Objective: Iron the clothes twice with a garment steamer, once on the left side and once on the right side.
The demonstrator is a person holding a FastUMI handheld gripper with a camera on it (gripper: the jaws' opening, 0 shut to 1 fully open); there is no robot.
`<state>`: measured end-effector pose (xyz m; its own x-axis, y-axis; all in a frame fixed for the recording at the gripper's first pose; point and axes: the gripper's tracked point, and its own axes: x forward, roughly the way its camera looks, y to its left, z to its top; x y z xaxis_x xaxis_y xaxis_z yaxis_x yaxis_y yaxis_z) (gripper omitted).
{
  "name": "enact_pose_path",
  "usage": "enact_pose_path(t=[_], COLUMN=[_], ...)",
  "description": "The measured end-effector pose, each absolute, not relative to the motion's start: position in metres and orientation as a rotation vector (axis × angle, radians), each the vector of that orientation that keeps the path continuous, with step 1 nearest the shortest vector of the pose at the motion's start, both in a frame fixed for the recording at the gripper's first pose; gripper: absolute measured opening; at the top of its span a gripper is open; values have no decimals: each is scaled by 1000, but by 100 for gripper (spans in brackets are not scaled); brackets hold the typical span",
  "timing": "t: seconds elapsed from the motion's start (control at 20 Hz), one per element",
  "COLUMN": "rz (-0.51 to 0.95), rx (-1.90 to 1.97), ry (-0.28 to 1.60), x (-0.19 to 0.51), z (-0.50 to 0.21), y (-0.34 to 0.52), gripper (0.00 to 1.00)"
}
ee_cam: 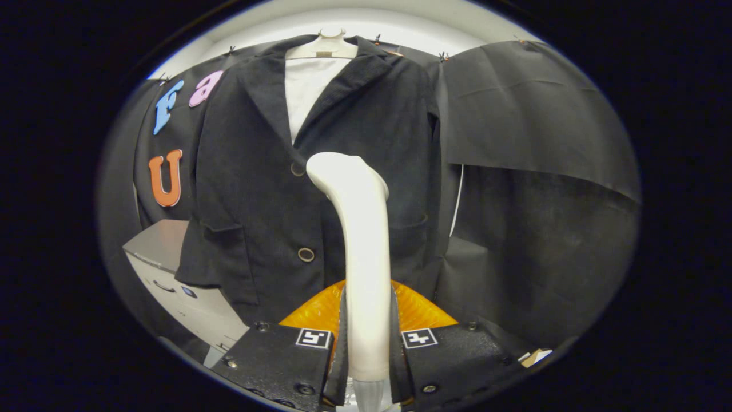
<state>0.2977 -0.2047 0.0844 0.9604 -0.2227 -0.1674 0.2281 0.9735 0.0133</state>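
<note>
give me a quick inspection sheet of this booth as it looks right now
surface: pale grey cabinet top beside the jacket, bare where it shows
job's things: dark buttoned suit jacket over a white shirt on a hanger; cream plastic garment steamer handle upright, head near the jacket's upper button
clutter: small tan scrap beside the gripper body
grippers: gripper, jaws shut on the steamer handle, one each side
cables: thin white line hanging past the jacket's edge, cannot tell what it is
surroundings: black cloth wall; orange translucent part behind the handle

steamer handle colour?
Cream white, in the gripper view; the gripper holds the steamer handle before the dark jacket.
</note>
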Motion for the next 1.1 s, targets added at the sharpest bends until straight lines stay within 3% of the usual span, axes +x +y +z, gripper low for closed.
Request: enact_pose_path(t=[1.1], rz=[-235], rx=[40], ry=[342], x=[287], z=[-31], y=[-196], gripper=[32])
